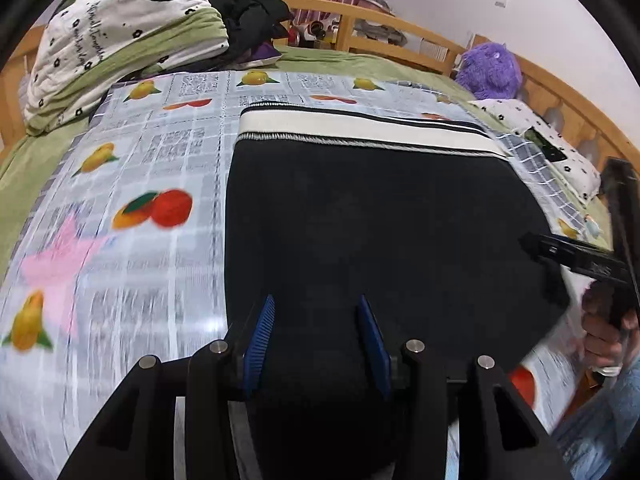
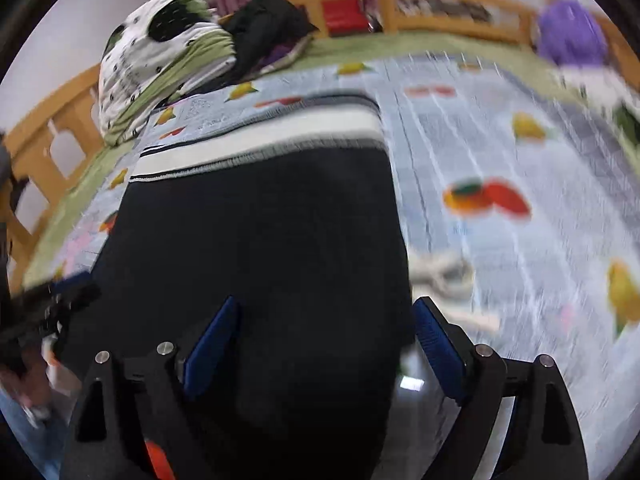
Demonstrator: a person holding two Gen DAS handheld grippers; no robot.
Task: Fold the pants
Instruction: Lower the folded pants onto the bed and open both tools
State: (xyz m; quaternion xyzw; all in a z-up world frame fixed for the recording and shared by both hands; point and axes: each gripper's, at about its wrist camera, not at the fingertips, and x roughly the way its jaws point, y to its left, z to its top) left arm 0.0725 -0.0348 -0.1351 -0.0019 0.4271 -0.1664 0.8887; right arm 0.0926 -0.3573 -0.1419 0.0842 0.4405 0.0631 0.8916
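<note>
- Dark, soft-looking pants point(image 1: 372, 216) are laid flat on a glossy plastic sheet point(image 1: 160, 160) printed with a pale grid and fruit; the sheet is spread over a green bedcover point(image 1: 360, 60).
- A broad white waistband point(image 1: 360, 130), edged with thin dark stripes, is seen at the far end of the pants.
- The left gripper point(image 1: 316, 340) is held over the near part of the pants, slightly left of their middle; its ribbed blue pads point(image 1: 260, 340) are set partly apart, and whether cloth is pinched between them cannot be told.
- The right gripper point(image 2: 324, 344) is held at the right edge of the pants; its jaws are spread wide, with the left pad point(image 2: 212, 348) over the dark cloth and the right pad point(image 2: 438, 354) over the sheet.
- A rumpled white and green quilt point(image 1: 120, 40) is piled at the far left, a fuzzy purple toy point(image 1: 490, 70) at the far right, and a curved wooden rail point(image 1: 400, 20) beyond.
</note>
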